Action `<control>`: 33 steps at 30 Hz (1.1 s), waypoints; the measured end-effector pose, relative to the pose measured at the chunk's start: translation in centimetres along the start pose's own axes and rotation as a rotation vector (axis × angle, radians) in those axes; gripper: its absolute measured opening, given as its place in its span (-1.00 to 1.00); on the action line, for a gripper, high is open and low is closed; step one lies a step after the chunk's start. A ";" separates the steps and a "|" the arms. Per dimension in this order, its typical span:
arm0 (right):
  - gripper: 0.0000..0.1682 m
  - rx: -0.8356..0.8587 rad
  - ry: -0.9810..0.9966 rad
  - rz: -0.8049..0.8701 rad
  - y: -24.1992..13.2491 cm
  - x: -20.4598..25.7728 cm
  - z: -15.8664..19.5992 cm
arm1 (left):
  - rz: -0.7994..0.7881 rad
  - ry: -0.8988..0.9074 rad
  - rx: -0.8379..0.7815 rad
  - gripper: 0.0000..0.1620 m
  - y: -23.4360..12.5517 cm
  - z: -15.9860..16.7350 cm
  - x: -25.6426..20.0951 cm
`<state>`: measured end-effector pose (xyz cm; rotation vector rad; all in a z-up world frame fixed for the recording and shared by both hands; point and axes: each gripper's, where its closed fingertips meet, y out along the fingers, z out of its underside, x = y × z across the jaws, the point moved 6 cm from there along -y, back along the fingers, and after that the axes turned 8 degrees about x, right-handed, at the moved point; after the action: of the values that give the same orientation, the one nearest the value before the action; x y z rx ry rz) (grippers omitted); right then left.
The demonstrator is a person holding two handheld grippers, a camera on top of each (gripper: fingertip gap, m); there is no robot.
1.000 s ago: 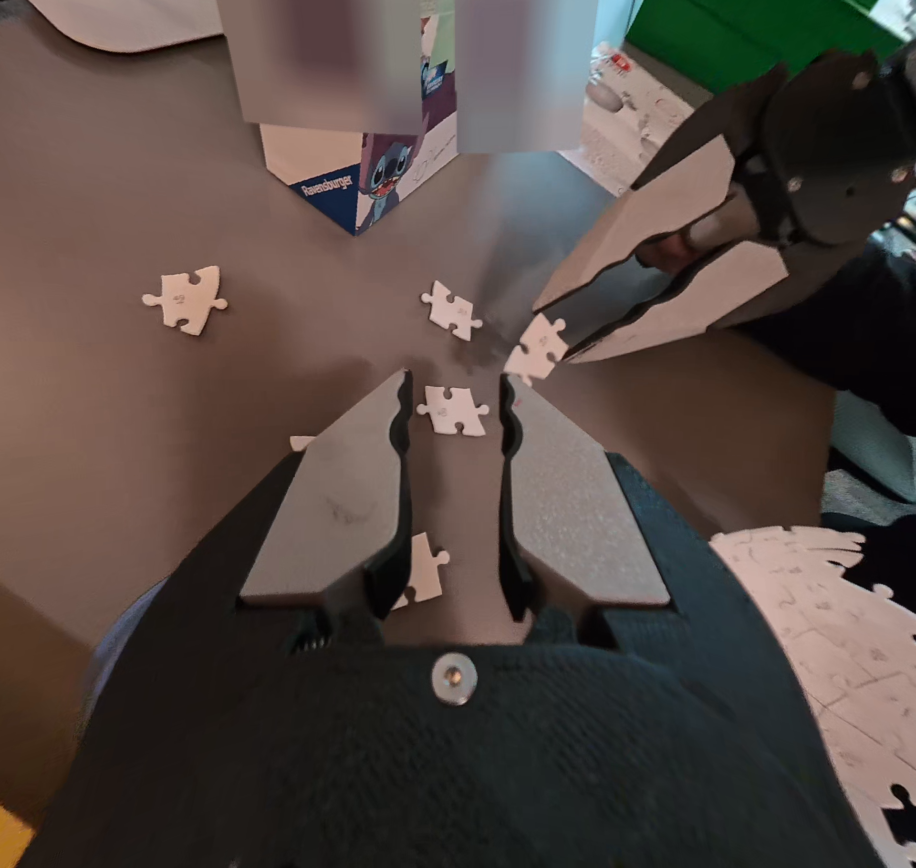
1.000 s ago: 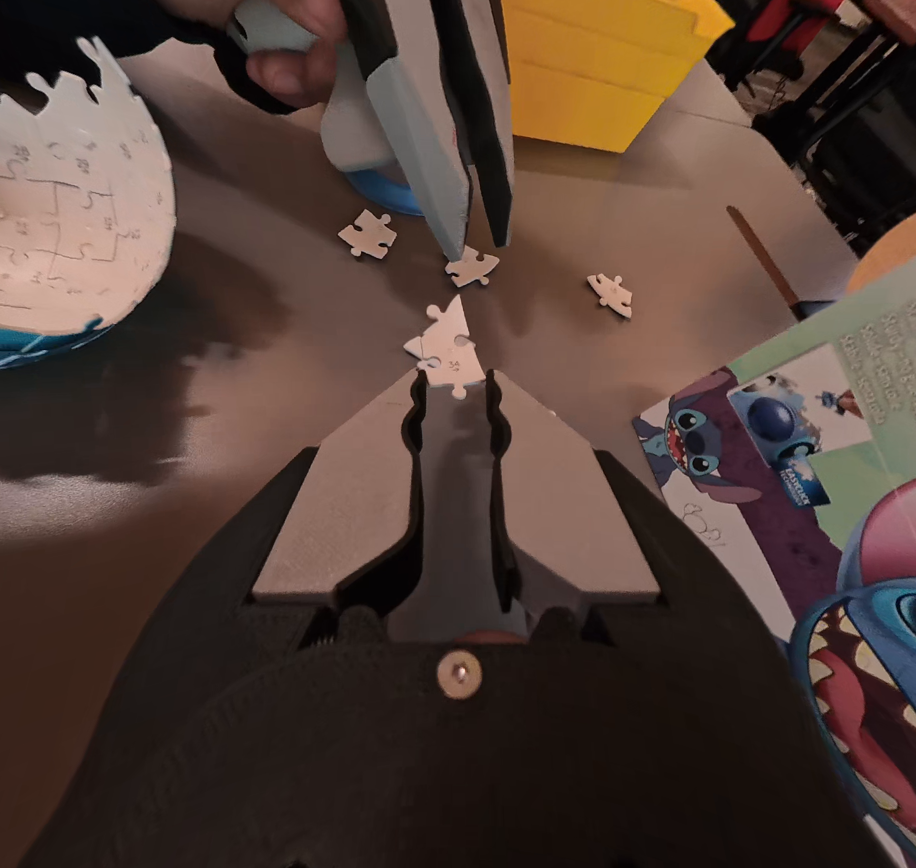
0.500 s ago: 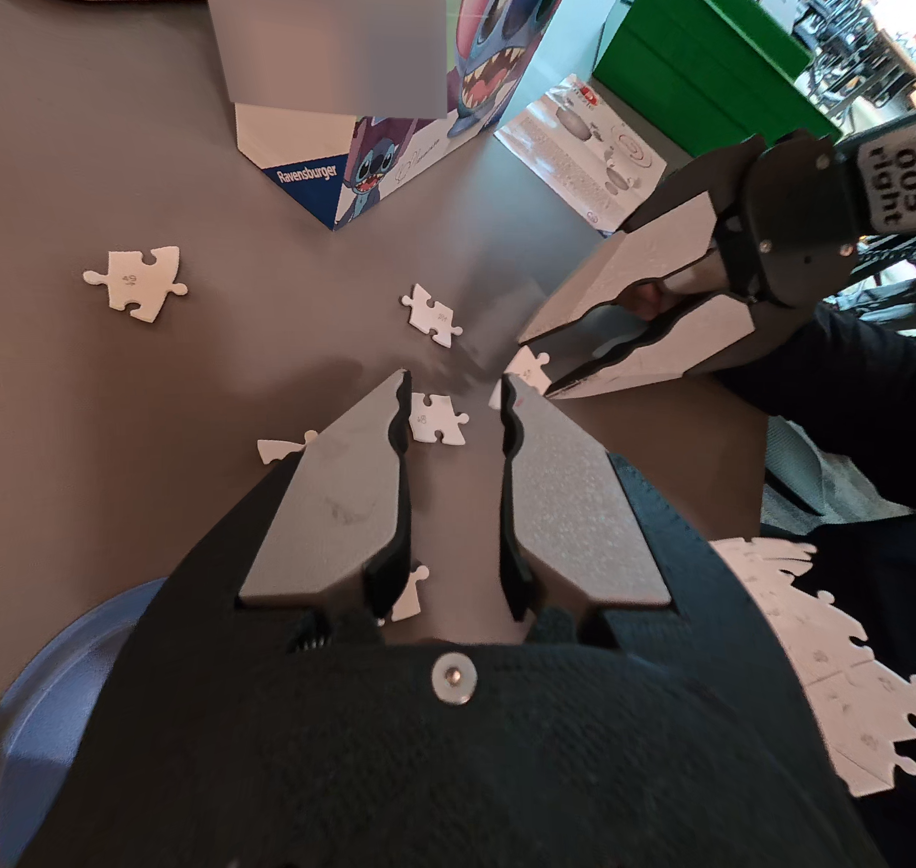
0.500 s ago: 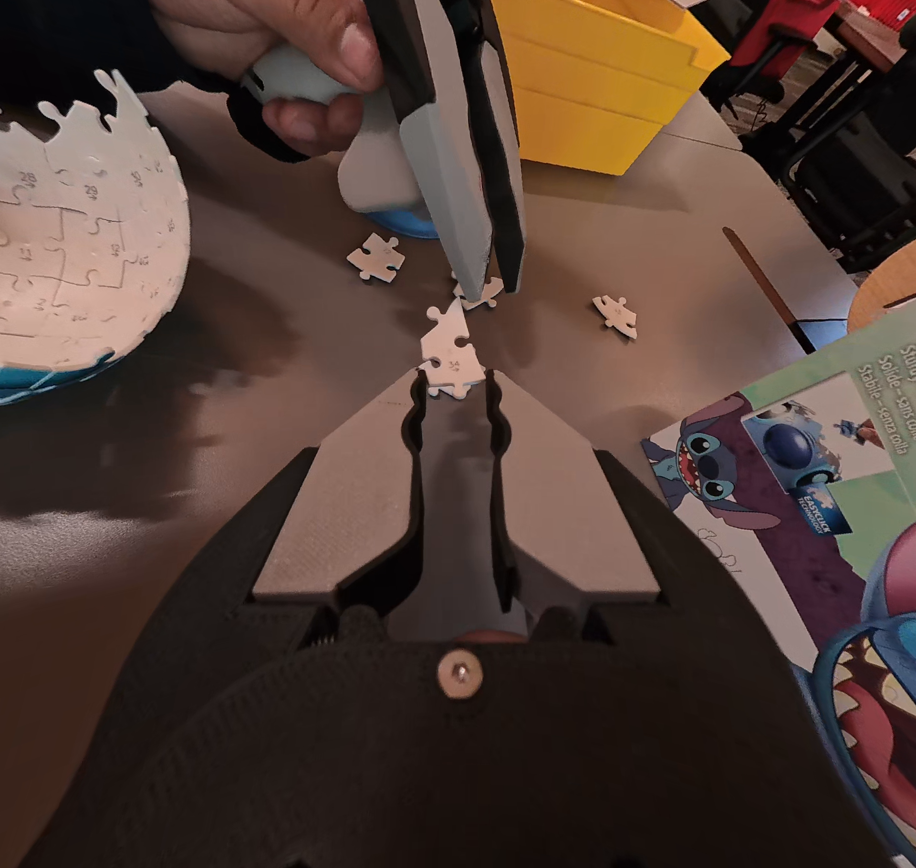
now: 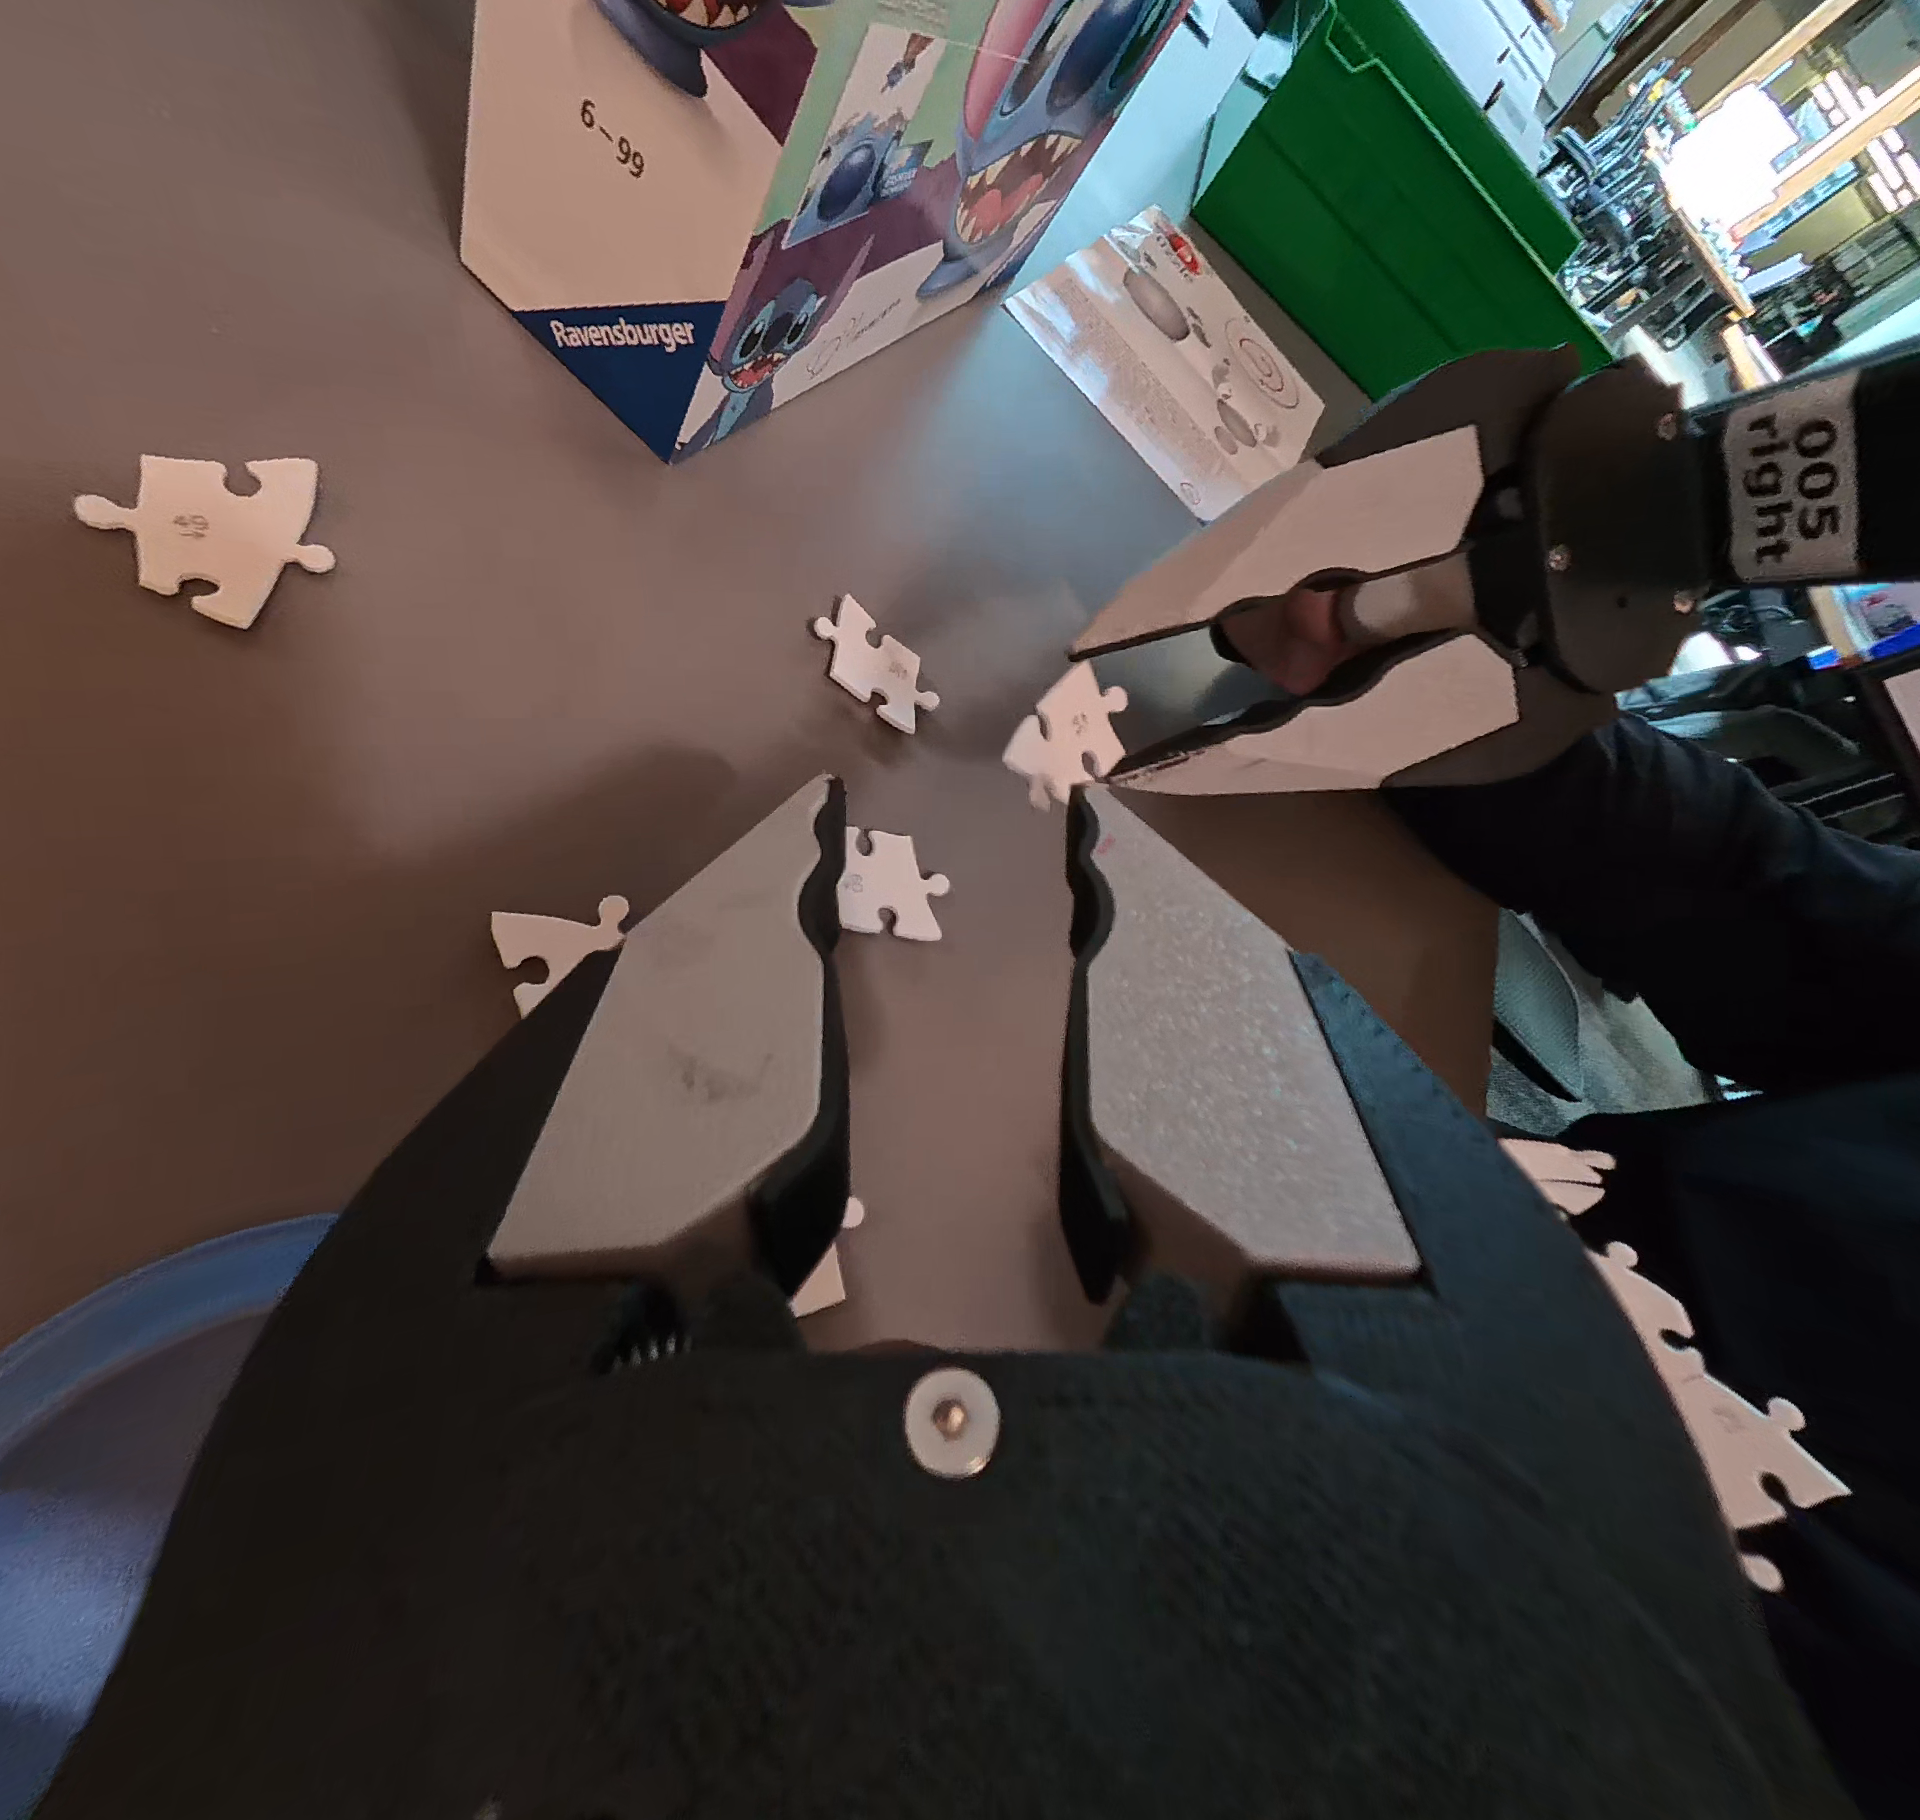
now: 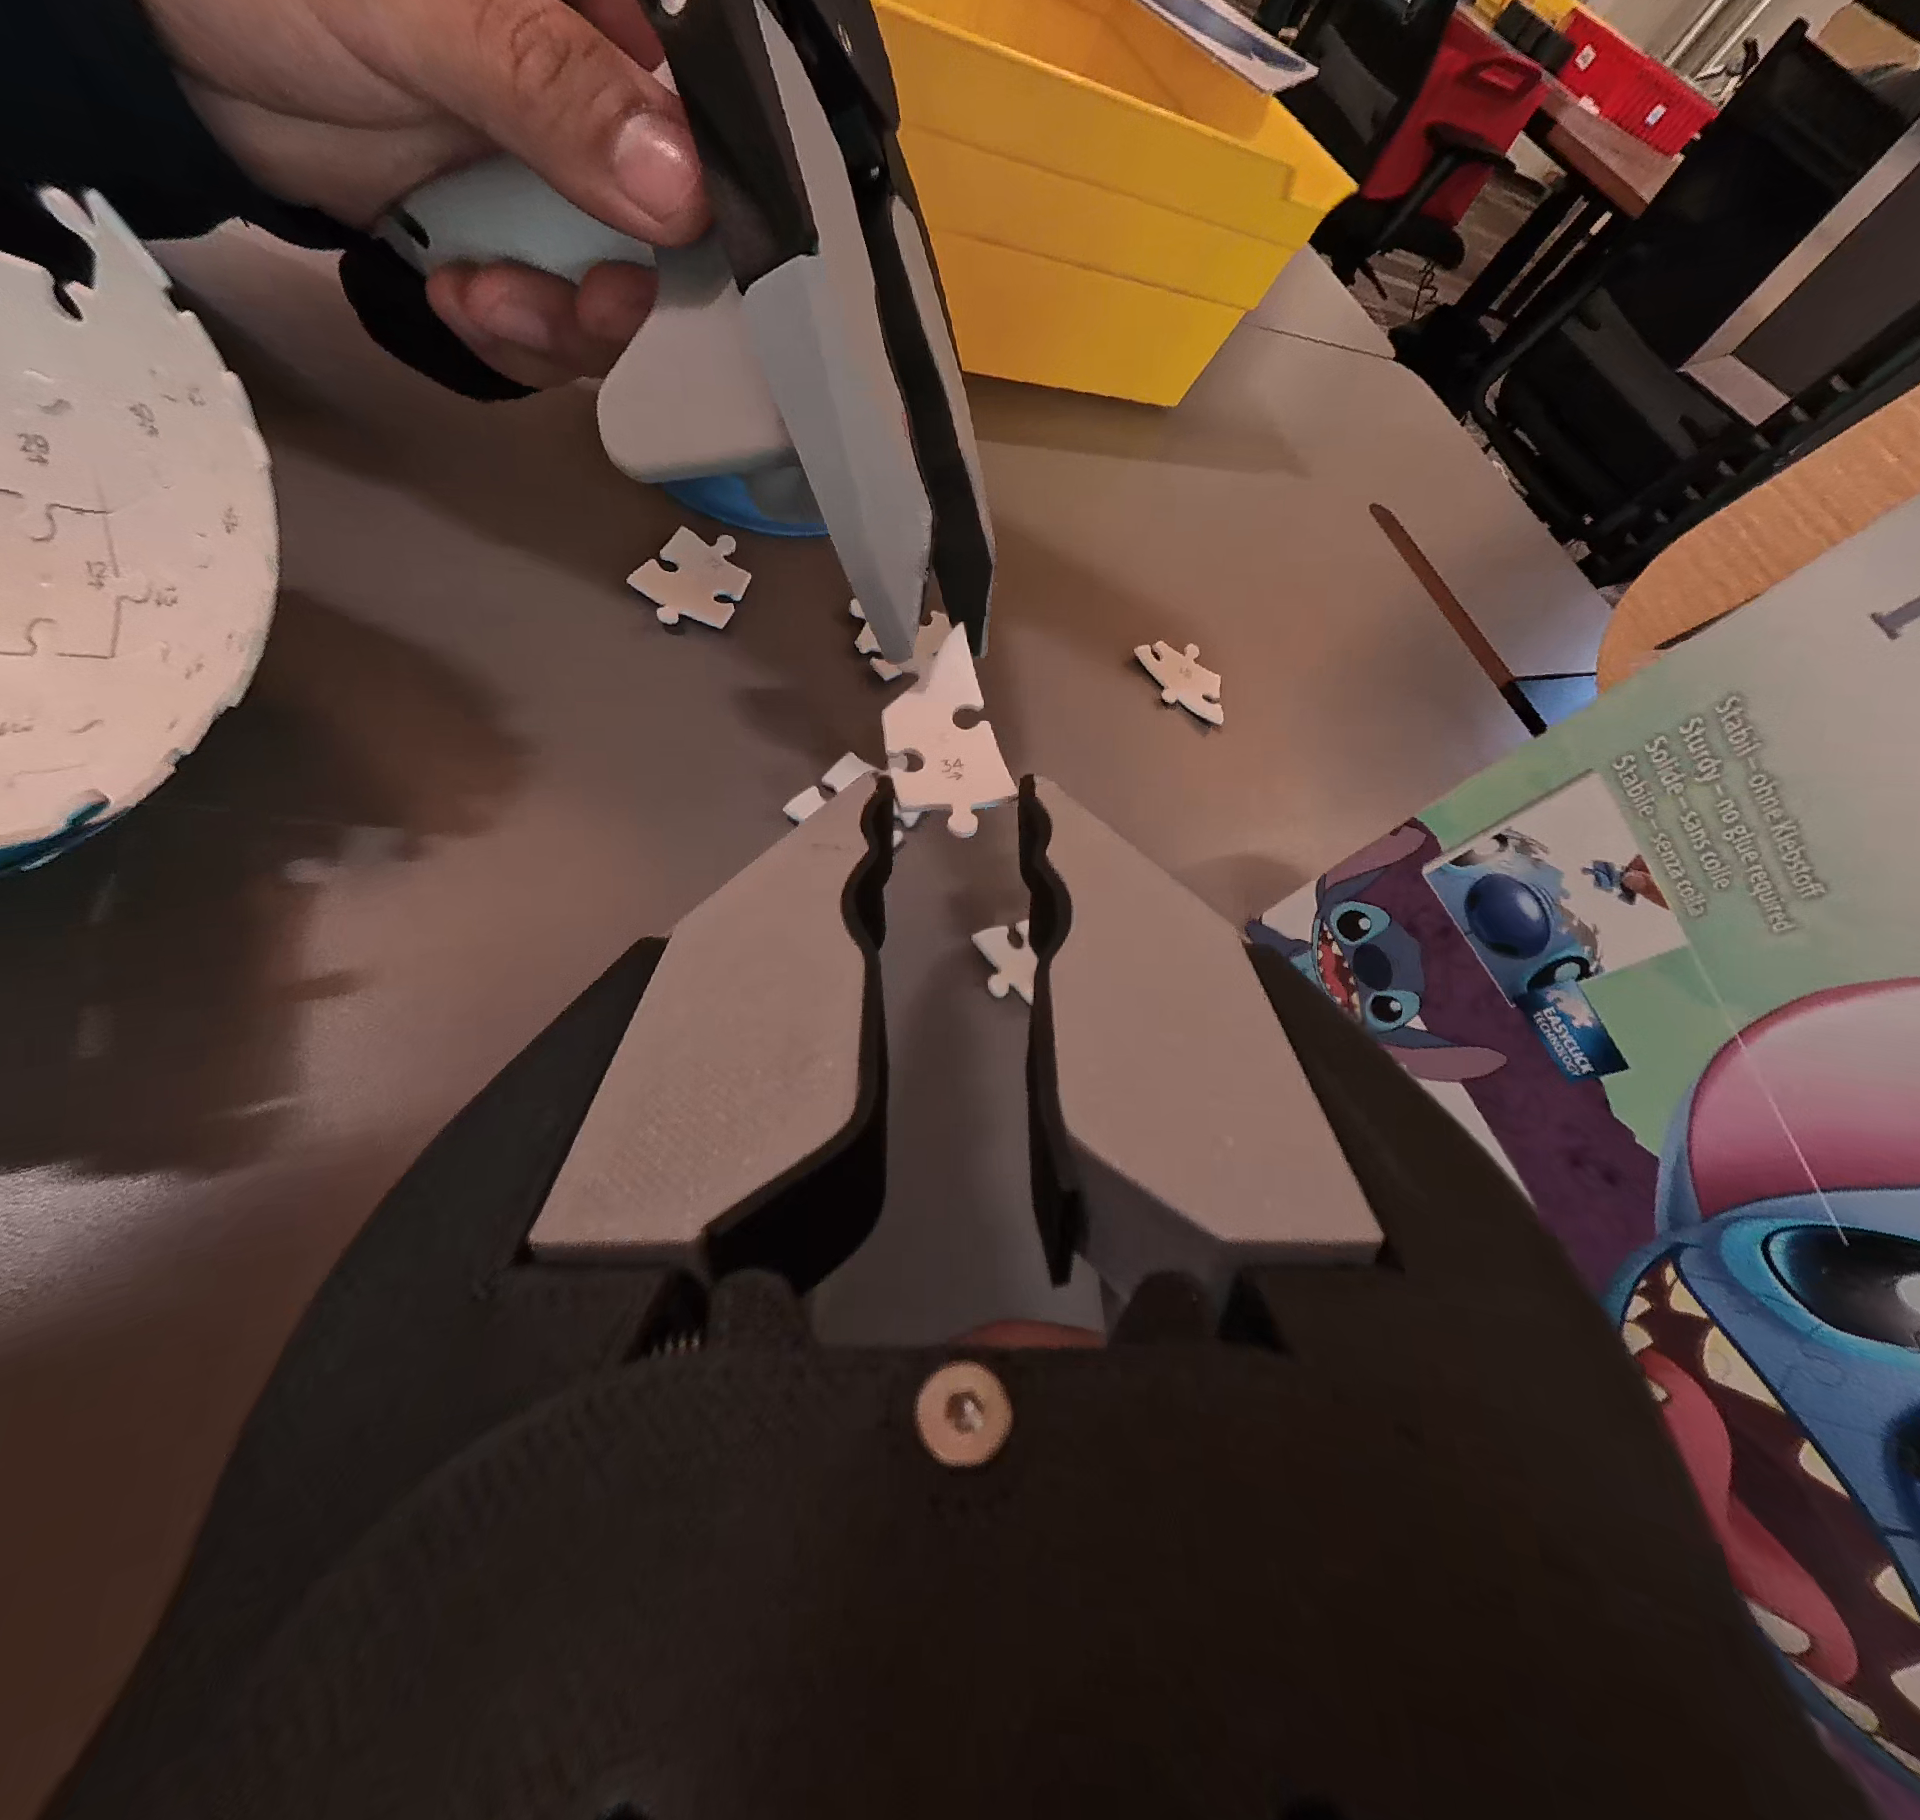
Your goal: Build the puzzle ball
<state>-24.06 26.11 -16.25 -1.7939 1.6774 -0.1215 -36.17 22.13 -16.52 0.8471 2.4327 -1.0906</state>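
Grey-padded right gripper (image 6: 951, 799), jaws narrowly parted, pinching a white wedge-shaped puzzle piece (image 6: 945, 747) at its tips. Left gripper (image 5: 951, 804) opposite, wide open, empty. Half-built white puzzle ball (image 6: 104, 565) far left.

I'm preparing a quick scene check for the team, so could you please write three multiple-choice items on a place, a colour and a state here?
1. In the right wrist view, the partly built puzzle ball sits: A) at the far left; B) inside the bin; C) on a chair.
2. The bin on the table in that view is: A) purple; B) yellow; C) white.
3. The left tool is: A) shut on a piece; B) open and empty; C) lying flat.

Answers: 1 A, its white curved shell fills the left edge; 2 B, its walls are bright yellow; 3 B, its jaws stand apart with nothing gripped.
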 end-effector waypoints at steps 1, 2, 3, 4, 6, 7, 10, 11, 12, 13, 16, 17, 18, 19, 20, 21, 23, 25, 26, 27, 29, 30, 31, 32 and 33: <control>-0.75 -0.004 -0.007 0.007 0.0 0.1 -0.1 | 0.009 -0.004 0.000 -0.50 0.0 0.0 0.0; -0.75 -0.007 -0.012 0.009 0.0 0.2 -0.3 | 0.018 -0.008 0.000 -0.50 0.1 0.0 -0.1; -0.76 -0.009 -0.015 0.007 0.1 0.3 -0.3 | 0.028 -0.011 -0.001 -0.50 0.2 0.0 -0.1; -0.75 -0.007 -0.017 0.006 0.2 0.4 -0.4 | 0.040 -0.014 -0.002 -0.49 0.2 0.0 -0.2; -0.75 0.005 -0.022 0.008 0.4 0.5 -0.2 | 0.055 -0.022 -0.003 -0.50 0.3 0.0 -0.3; -0.75 0.009 -0.021 0.010 0.5 0.4 -0.2 | 0.052 -0.022 -0.002 -0.50 0.3 0.0 -0.3; -0.75 0.011 -0.003 0.009 0.5 0.2 0.0 | 0.017 -0.011 0.003 -0.50 0.3 0.1 0.0; -0.75 0.009 0.003 0.010 0.4 0.1 0.0 | 0.014 -0.008 0.005 -0.50 0.3 0.1 0.0; -0.75 0.006 0.007 0.012 0.4 0.0 0.0 | 0.018 -0.008 0.004 -0.50 0.3 0.1 -0.1; -0.76 0.002 0.009 0.014 0.3 0.0 0.0 | 0.021 -0.010 0.003 -0.50 0.3 0.1 -0.1; -0.76 -0.005 0.005 0.017 0.3 0.1 -0.2 | 0.019 -0.012 0.003 -0.50 0.3 0.1 0.0; -0.76 -0.005 0.002 0.020 0.3 0.1 -0.2 | 0.020 -0.014 0.001 -0.50 0.3 0.1 0.0; -0.75 -0.005 0.000 0.026 0.3 0.1 -0.2 | 0.020 -0.015 -0.002 -0.50 0.2 0.0 0.0; -0.75 -0.004 0.002 0.029 0.3 0.0 -0.2 | 0.018 -0.014 -0.005 -0.50 0.2 0.0 0.0; -0.75 -0.002 0.008 0.029 0.3 0.0 -0.2 | 0.015 -0.014 -0.008 -0.50 0.1 0.0 0.0; -0.75 -0.001 0.014 0.029 0.2 -0.1 -0.1 | 0.013 -0.014 -0.013 -0.50 0.0 -0.1 0.0; -0.75 -0.006 0.022 0.036 0.2 -0.3 -0.1 | 0.015 -0.018 -0.018 -0.49 -0.1 -0.1 0.1; -0.75 -0.014 0.028 0.037 0.0 -0.4 -0.2 | 0.019 -0.022 -0.020 -0.49 -0.1 -0.1 0.1; -0.75 -0.018 0.028 0.037 0.0 -0.3 -0.3 | 0.020 -0.023 -0.020 -0.49 -0.1 -0.1 0.1; -0.75 -0.020 0.028 0.037 0.0 -0.3 -0.3 | 0.021 -0.023 -0.020 -0.49 -0.1 -0.1 0.1; -0.75 -0.031 0.022 0.043 -0.1 -0.3 -0.5 | 0.027 -0.023 -0.022 -0.49 0.0 -0.1 0.0; -0.75 -0.036 0.019 0.042 -0.2 -0.2 -0.6 | 0.029 -0.023 -0.023 -0.49 -0.1 -0.2 0.0; -0.75 -0.037 0.018 0.041 -0.2 -0.1 -0.7 | 0.032 -0.023 -0.026 -0.49 -0.1 -0.2 0.0; -0.75 -0.039 0.017 0.040 -0.2 0.0 -0.7 | 0.038 -0.025 -0.031 -0.49 -0.1 -0.2 -0.1; -0.75 -0.041 0.014 0.039 -0.1 0.0 -0.8 | 0.047 -0.029 -0.035 -0.49 -0.1 -0.3 -0.1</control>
<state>-24.33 25.75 -15.61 -1.7928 1.7356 -0.0834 -36.19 22.20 -16.21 0.8671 2.3888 -1.0334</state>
